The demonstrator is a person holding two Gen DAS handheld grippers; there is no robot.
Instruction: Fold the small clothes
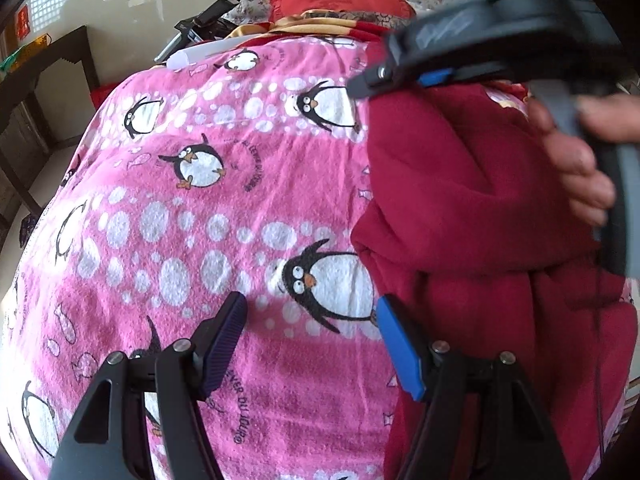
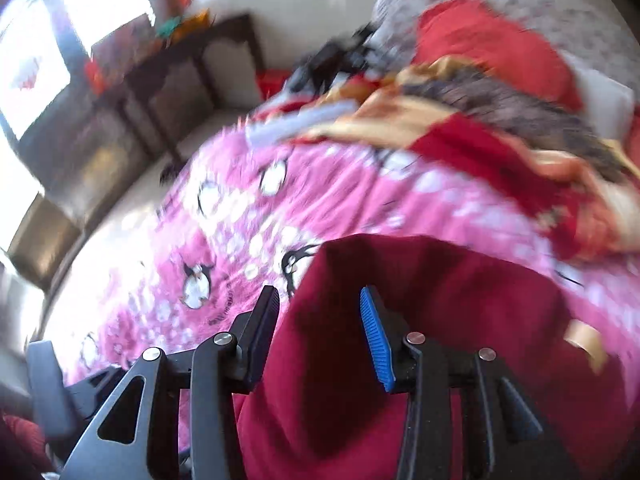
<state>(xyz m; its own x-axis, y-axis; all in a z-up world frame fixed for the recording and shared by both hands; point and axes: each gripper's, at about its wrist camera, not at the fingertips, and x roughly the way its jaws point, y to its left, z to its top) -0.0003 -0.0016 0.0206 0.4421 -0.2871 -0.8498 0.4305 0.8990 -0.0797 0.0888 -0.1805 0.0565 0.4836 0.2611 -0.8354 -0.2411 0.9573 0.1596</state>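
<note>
On the pink blanket (image 1: 200,240), dark red garment (image 1: 460,200) beneath both grippers, left (image 1: 312,332) and right (image 2: 320,320), jaws apart, empty.

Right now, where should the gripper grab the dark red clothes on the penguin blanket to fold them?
Probably the dark red garment is best pinched at its left edge, where it meets the pink penguin blanket. That edge lies free and slightly raised, so a finger could slide under from the blanket side. The open left gripper already sits beside it.
</note>
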